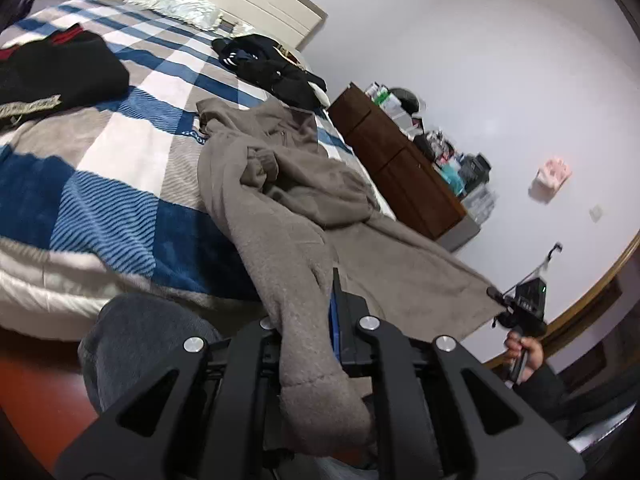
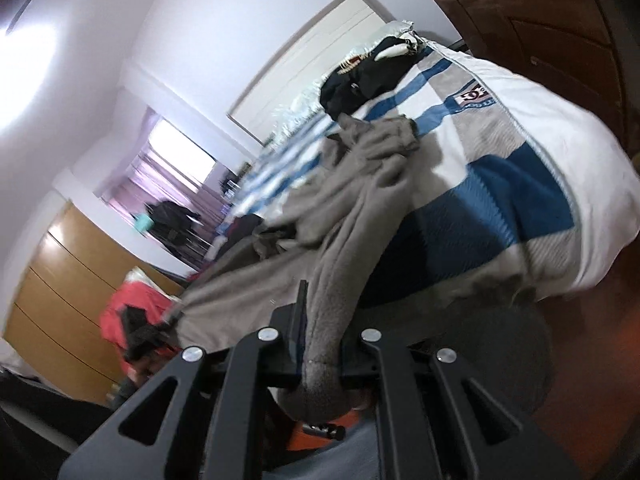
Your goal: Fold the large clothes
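Note:
A large grey-brown fleece garment (image 1: 280, 184) lies rumpled on the bed, and its lower edge hangs off the near side toward me. My left gripper (image 1: 316, 312) is shut on one part of that edge, and a fold droops over the jaws. At the right of the left wrist view a hand holds my right gripper (image 1: 500, 300) at the garment's other corner. In the right wrist view the garment (image 2: 360, 168) runs from the bed down into my right gripper (image 2: 324, 332), which is shut on it. The cloth hides one finger of each gripper.
The bed carries a blue, white and grey checked blanket (image 1: 120, 152) with black clothes piled at the left (image 1: 60, 68) and at the far side (image 1: 272, 68). A brown dresser (image 1: 400, 160) stands beside the bed. A knee in grey trousers (image 1: 132, 336) is below.

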A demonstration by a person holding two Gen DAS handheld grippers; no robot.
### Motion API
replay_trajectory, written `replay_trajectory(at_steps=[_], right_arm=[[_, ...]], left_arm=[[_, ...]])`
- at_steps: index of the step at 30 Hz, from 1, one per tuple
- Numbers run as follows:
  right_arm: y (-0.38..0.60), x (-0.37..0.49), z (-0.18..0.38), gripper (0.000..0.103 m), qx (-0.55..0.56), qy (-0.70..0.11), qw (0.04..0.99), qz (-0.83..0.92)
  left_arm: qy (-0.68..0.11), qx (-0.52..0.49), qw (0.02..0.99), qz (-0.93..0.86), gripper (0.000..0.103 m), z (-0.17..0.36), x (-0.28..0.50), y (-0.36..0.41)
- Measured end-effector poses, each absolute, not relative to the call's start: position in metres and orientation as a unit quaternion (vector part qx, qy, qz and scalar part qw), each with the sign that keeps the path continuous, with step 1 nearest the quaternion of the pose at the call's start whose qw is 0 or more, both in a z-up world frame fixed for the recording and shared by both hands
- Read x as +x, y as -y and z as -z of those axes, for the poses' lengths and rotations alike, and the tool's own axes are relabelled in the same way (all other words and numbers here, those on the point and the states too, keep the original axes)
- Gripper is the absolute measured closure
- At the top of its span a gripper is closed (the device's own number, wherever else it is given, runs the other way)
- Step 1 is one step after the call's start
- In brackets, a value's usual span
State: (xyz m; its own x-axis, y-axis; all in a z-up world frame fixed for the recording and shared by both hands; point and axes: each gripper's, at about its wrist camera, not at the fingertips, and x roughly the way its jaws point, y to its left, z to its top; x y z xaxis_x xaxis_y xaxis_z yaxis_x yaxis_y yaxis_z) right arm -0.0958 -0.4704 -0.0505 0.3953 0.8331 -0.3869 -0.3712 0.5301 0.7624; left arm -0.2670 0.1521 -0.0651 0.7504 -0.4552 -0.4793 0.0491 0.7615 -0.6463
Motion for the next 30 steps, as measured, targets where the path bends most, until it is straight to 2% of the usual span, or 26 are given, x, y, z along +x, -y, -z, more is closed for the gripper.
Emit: replay_trajectory(at_steps=[3, 10, 20, 30], right_arm=[[0.472, -0.088, 0.044, 0.092, 0.342, -0.374, 0.771, -0.387], [0.467, -0.013, 0.030, 0.092, 0.437, -0.321, 0.756, -0.366], [0.418, 0.142, 0.006, 0.092, 0.455, -0.311, 0.764, -0.335], [0.348, 0.323, 0.033, 0.092, 0.409, -0.348, 0.790, -0.297]], left_arm=[[-0.315, -0.332, 0.878, 0.143, 0.095, 0.061, -0.258, -0.159], [-0.270, -0.402, 0.866, 0.122, 0.094, 0.045, -0.198, -0.200], [-0.274, -0.414, 0.863, 0.093, 0.094, 0.035, -0.037, -0.244], [-0.301, -0.438, 0.846, 0.045, 0.094, 0.080, 0.146, -0.301]])
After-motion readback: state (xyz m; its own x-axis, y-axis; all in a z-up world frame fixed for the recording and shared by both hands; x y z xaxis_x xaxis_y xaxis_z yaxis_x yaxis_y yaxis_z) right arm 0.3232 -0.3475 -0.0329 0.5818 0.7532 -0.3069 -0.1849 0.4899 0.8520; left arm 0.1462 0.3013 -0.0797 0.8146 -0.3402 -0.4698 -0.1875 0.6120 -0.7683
